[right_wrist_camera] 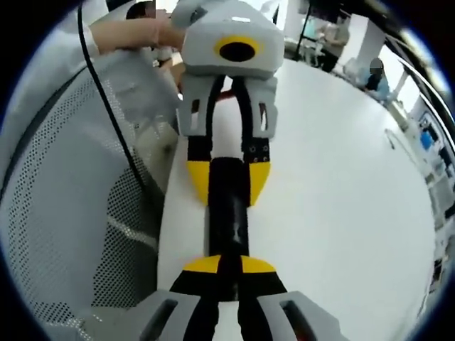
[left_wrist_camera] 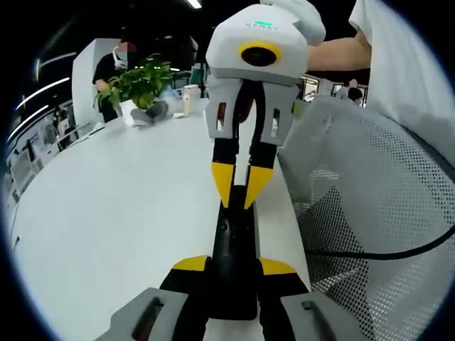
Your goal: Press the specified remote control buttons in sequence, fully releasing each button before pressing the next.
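Remote control pinched at opposite ends by left gripper and right gripper, over white table.

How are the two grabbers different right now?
The left gripper has its jaws spread around the black remote, clamping its sides. The right gripper has its jaws nearly together, tips at the remote's far end. Both have yellow tips and pale bodies.

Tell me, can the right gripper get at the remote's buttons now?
Probably yes. The right gripper is already closed on one end of the black remote, while the left gripper grips the other end, and nothing lies between them on the white table.
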A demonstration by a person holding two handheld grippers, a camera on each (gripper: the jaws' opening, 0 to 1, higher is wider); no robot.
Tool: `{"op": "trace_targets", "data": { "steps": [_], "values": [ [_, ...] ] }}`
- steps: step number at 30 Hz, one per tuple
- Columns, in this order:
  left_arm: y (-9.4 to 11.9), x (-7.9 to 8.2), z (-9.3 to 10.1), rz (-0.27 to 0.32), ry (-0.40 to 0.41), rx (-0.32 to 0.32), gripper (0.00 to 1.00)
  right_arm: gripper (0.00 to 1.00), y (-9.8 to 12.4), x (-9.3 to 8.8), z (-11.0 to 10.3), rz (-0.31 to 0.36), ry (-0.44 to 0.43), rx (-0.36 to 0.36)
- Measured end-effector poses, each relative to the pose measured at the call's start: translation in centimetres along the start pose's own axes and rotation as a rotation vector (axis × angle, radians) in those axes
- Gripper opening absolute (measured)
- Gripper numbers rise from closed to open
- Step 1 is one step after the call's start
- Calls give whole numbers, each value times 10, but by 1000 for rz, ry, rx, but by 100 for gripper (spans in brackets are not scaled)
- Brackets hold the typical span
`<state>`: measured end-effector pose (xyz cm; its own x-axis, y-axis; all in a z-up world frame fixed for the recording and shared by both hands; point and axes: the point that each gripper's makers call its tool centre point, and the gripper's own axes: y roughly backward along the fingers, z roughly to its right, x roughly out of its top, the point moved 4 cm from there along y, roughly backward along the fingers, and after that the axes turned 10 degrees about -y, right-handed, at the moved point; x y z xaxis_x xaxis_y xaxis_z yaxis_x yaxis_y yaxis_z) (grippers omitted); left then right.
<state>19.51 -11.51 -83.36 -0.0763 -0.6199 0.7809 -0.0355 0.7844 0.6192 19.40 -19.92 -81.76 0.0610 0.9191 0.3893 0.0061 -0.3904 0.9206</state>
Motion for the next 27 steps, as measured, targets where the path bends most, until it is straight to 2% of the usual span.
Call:
{"op": "trace_targets", "data": {
  "steps": [4, 9, 10, 11, 15, 17, 27],
  "values": [
    [0, 0, 0, -2, -3, 0, 24, 4, -2, 3, 1, -54, 12, -2],
    [0, 1, 0, 0, -7, -2, 24, 4, -2, 4, 1, -86, -16, -8],
    [0, 1, 1, -2, -17, -4, 24, 4, -2, 3, 0, -100, 16, -12],
    [-1, 1, 1, -4, -25, -6, 24, 4, -2, 3, 0, -104, 34, -15],
    [-1, 1, 1, 0, -19, -7, 24, 5, -2, 2, 1, -98, -17, -4],
    [0, 1, 1, 1, -17, -7, 24, 5, -2, 2, 1, -100, -12, -8],
    [-1, 1, 2, -8, -44, -3, 24, 5, -3, 6, 1, -167, -11, -1]
  ]
}}
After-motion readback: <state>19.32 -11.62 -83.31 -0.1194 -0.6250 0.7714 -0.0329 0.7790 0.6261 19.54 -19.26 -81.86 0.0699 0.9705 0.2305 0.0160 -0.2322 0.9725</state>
